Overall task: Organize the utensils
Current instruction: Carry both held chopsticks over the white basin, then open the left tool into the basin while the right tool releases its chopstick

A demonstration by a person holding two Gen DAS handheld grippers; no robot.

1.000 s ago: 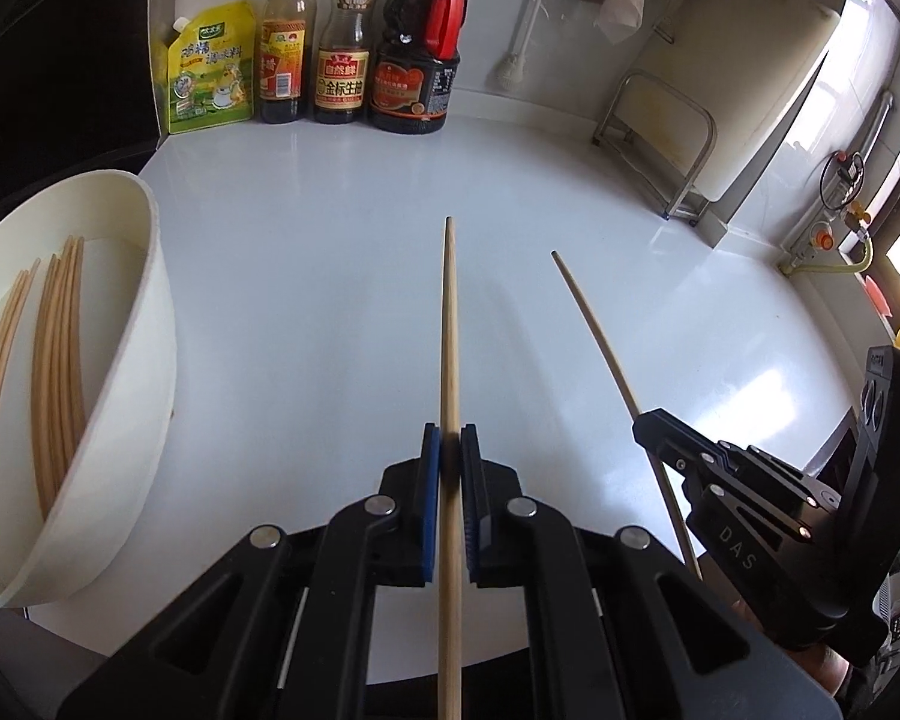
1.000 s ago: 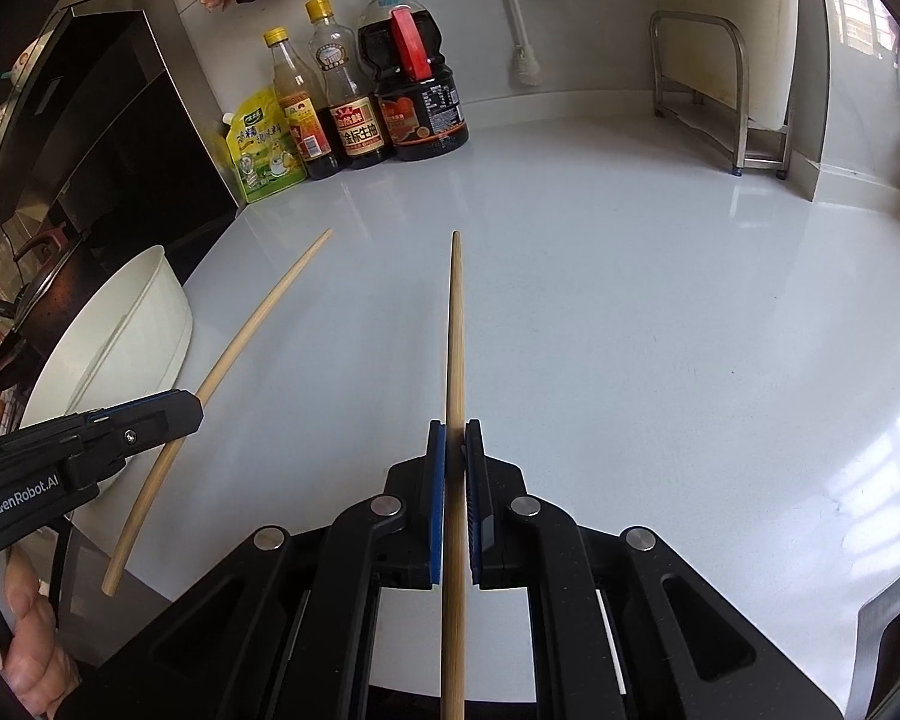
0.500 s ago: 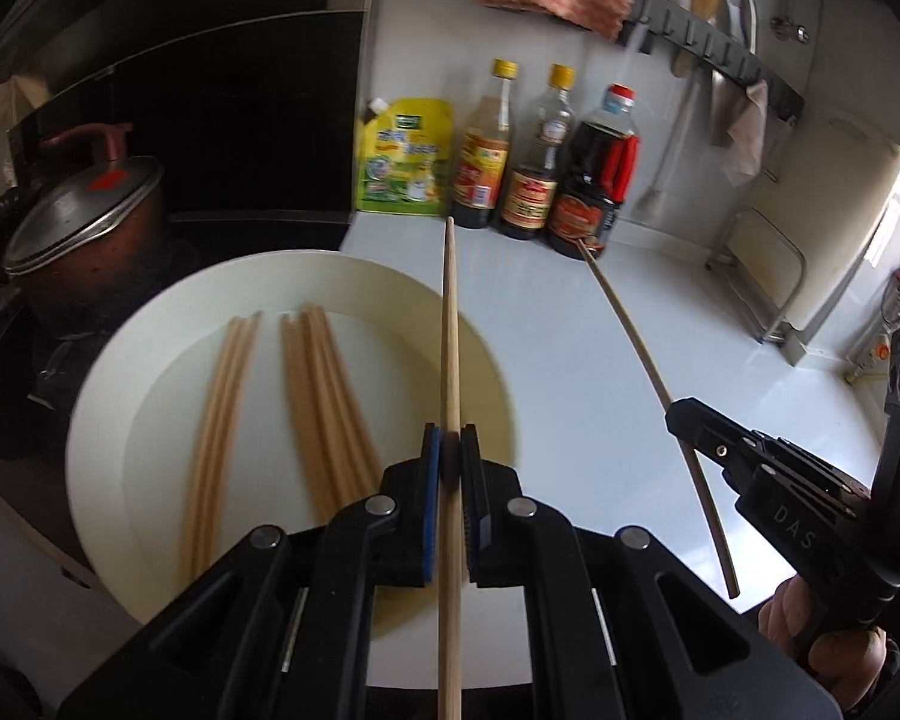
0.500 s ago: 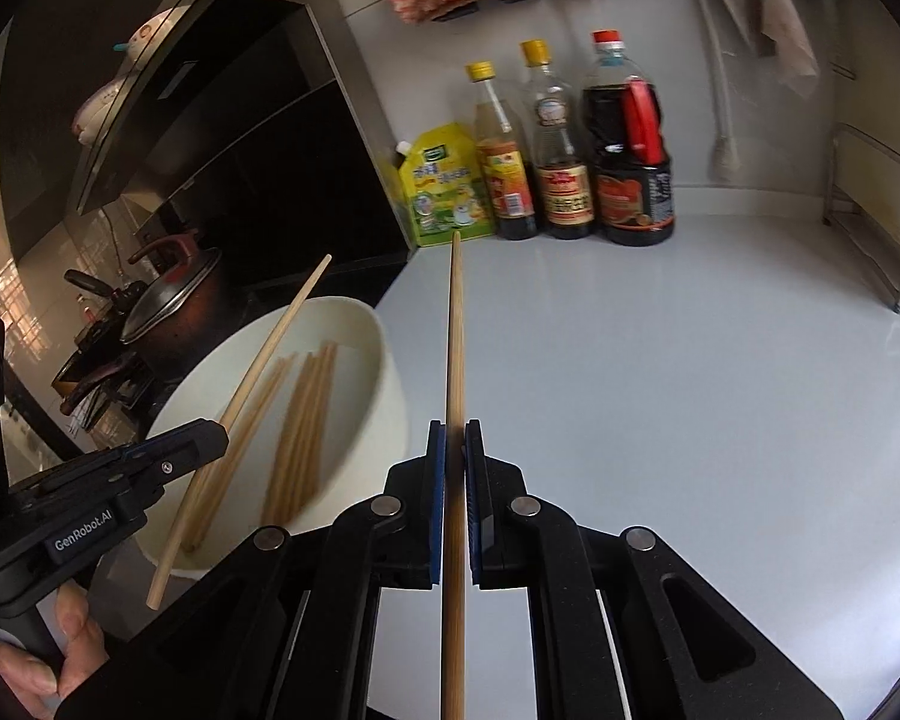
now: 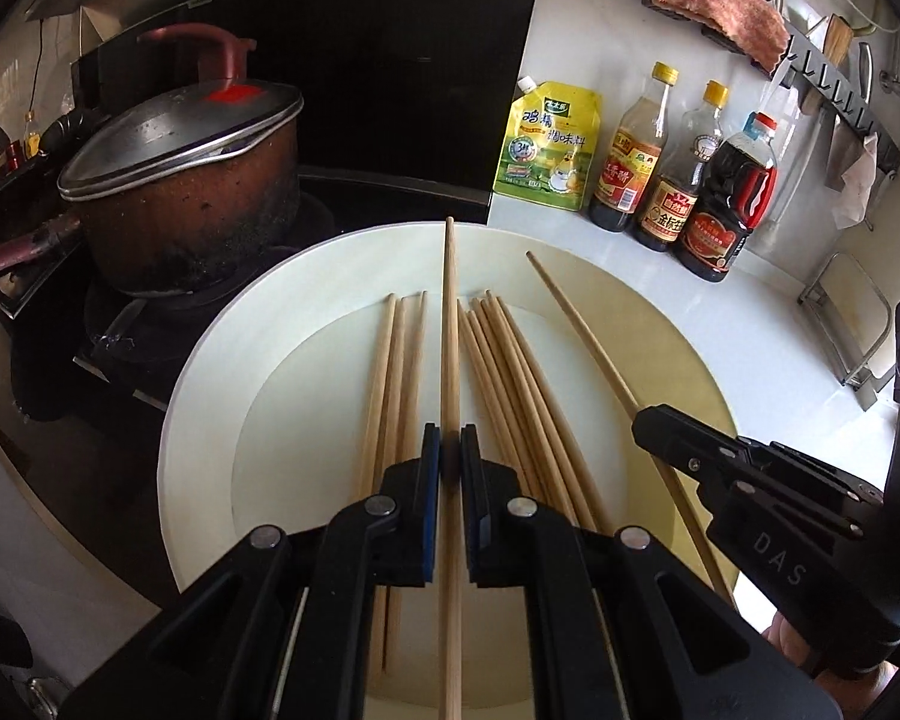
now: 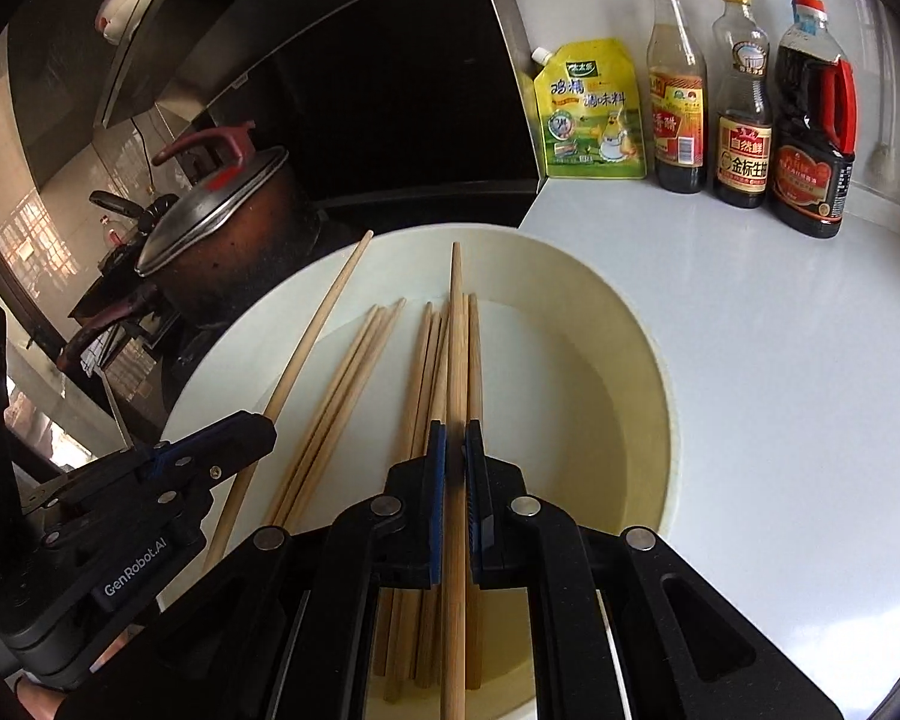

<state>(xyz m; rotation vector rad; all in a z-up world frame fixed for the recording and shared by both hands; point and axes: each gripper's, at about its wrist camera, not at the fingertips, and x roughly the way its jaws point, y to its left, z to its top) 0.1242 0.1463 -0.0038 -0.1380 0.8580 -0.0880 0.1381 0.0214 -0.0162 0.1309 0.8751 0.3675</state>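
White worktop runs back to a tiled wall, and a cream bowl sits at its edge beside a dark stove. Behind the bowl stand a yellow seasoning pouch and three sauce bottles; a brown lidded pot sits on the stove just past the bowl's rim.

Only the left wrist view shows the pink cloth on the hook rail above the bottles, and the wire rack far beyond the bowl. Only the right wrist view shows the range hood's white knob, high above the pot.

Inside the bowl lie loose chopsticks, long axes running from the near rim toward the bottles.

The left tool is clenched on one chopstick, held above the bowl with its tip pointing at the far rim. The right tool is clenched on a second chopstick, also over the bowl, parallel to the loose ones, its narrow tip toward the pouch.
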